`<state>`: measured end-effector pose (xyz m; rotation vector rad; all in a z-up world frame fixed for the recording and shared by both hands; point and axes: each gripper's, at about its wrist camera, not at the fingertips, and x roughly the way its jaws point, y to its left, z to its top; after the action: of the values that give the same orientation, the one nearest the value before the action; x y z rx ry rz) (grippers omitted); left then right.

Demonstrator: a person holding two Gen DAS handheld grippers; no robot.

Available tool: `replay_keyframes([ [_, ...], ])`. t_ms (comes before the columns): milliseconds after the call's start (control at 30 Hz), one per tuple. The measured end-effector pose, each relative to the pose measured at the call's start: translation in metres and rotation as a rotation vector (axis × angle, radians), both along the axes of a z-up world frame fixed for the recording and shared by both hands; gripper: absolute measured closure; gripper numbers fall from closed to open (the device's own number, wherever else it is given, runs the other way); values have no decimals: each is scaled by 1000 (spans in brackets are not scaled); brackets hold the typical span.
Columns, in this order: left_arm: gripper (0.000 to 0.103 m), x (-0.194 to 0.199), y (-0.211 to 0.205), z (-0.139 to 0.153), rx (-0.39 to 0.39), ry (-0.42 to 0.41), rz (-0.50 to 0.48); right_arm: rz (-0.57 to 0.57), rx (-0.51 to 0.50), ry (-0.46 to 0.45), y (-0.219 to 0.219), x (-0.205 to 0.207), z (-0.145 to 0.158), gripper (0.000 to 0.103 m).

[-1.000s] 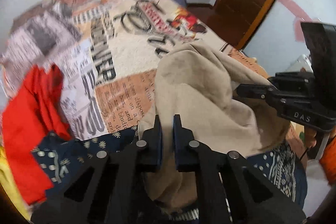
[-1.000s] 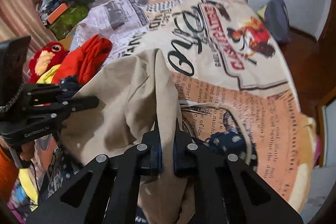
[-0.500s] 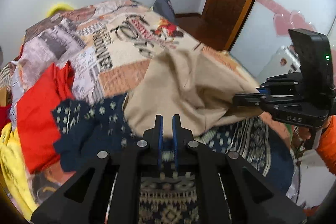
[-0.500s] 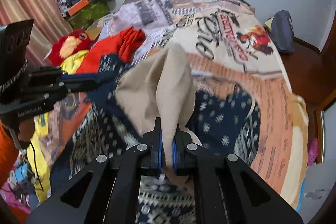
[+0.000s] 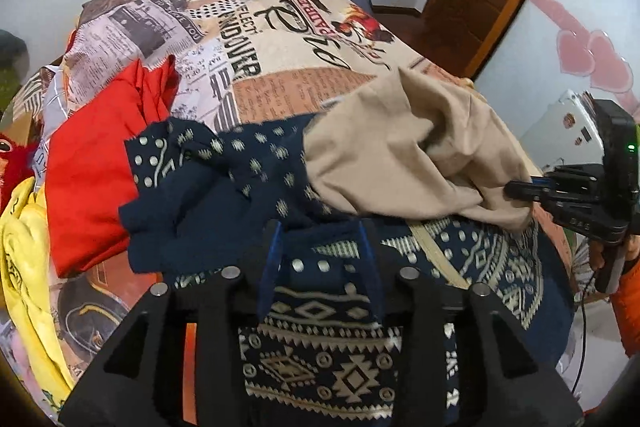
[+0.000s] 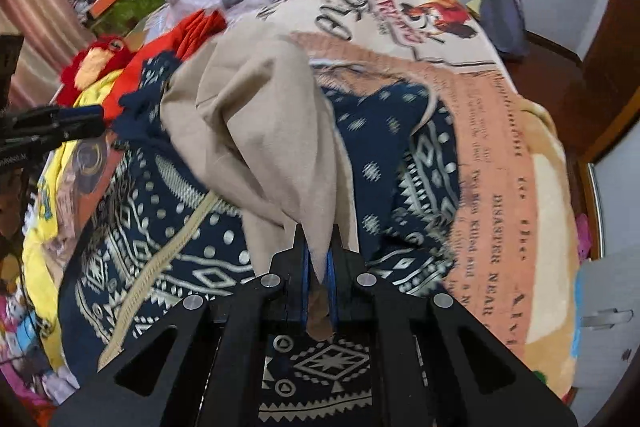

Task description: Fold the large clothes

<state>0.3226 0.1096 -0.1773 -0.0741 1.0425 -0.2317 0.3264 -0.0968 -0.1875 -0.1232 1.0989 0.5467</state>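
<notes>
The left gripper (image 5: 320,247) has let go. A second ago its jaws were pinched almost together at the near edge of the beige cloth (image 5: 404,155); now they stand wide apart with nothing between them, hanging over the navy garment (image 5: 320,339) and its white pattern. The beige cloth no longer reaches that gripper at all.

The right gripper (image 6: 318,263) has not let go. Its jaws are clamped on a gathered corner of the beige cloth, and a brownish tail of fabric pokes out behind the pads. From the left wrist view you can see it off to the right side, tips buried in the cloth's edge.

The cloth itself has come down. A second ago it was held up like a tent between the two grippers; now it slumps in a crumpled heap on top of the navy garment, near the foot of the bed (image 6: 500,147), rising only toward the right gripper's grip. The red garment (image 5: 92,171) and the yellow one (image 5: 24,267) lie to the left, out of the way.

So I'd say the fold hasn't started: the cloth is bunched, not spread. The free left gripper looks ready to hunt for another corner or edge, which will be hard to find in that heap.
</notes>
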Motion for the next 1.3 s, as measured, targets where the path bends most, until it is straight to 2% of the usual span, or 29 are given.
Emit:
replay_keyframes([
  [100,53,19,5,1,-32,-3,13,-11,24,11,1,10,13,85],
  [133,52,24,6,0,-41,0,13,-12,41,7,3,12,16,82],
  [200,52,39,7,-4,-58,14,10,-18,59,-11,9,20,22,69],
  [267,51,52,6,-10,-73,30,2,-22,78,-17,16,27,25,60],
  [500,51,92,-8,-44,-124,138,-82,-10,116,39,43,58,11,59],
  [567,51,96,-12,-48,-112,123,-98,-3,133,51,47,65,8,59],
  [633,59,92,-14,-49,-90,80,-103,23,139,43,52,71,7,59],
  [700,84,86,-15,-51,-63,57,-102,43,136,38,58,74,4,63],
  [733,88,82,-14,-51,-58,51,-101,49,142,34,59,75,3,68],
  [800,96,72,-10,-48,-78,35,-102,69,151,40,62,73,1,88],
  [967,96,33,-3,-30,-108,-14,-113,134,212,37,67,56,13,94],
  [1100,96,-1,0,-26,-159,46,-135,215,188,4,77,24,30,94],
  [1300,96,-47,8,-4,-68,57,-95,334,135,-14,90,-27,38,95],
])
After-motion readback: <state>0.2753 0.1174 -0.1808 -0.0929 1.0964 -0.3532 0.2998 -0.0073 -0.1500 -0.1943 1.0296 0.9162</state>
